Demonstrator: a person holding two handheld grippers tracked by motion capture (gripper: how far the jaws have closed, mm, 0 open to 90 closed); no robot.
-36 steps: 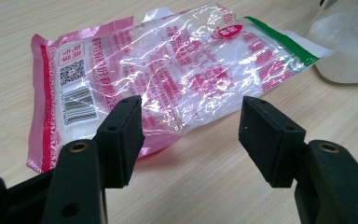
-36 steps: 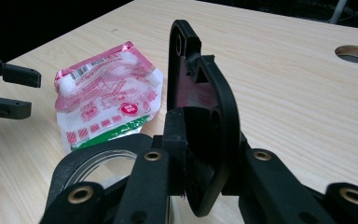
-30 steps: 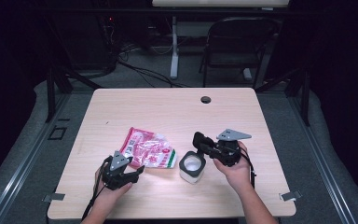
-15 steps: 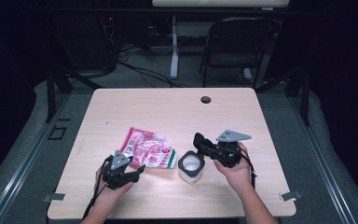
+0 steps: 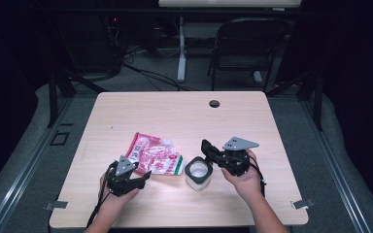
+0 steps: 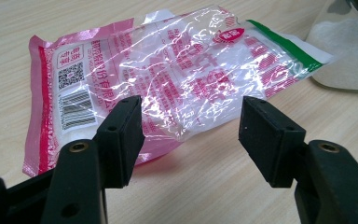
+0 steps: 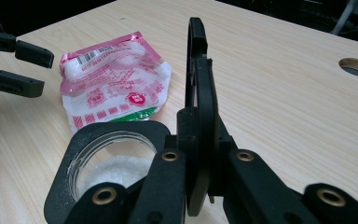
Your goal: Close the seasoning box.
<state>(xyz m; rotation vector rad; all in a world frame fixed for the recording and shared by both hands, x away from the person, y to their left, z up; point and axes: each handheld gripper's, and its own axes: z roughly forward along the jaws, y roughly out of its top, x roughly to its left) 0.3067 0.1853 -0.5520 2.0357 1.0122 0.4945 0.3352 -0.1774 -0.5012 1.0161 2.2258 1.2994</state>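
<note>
Right gripper first: jaws have just been closing and now clamp a thin black lid, held on edge between the pads. Just at its 9 o'clock sits the open jar with white granules inside, black-rimmed. Left gripper: jaws stand wide apart with nothing between them, aimed at the pink-and-clear plastic bag, which lies flat on the table at the jar's 10 o'clock, near edge just ahead of the tips.
</note>
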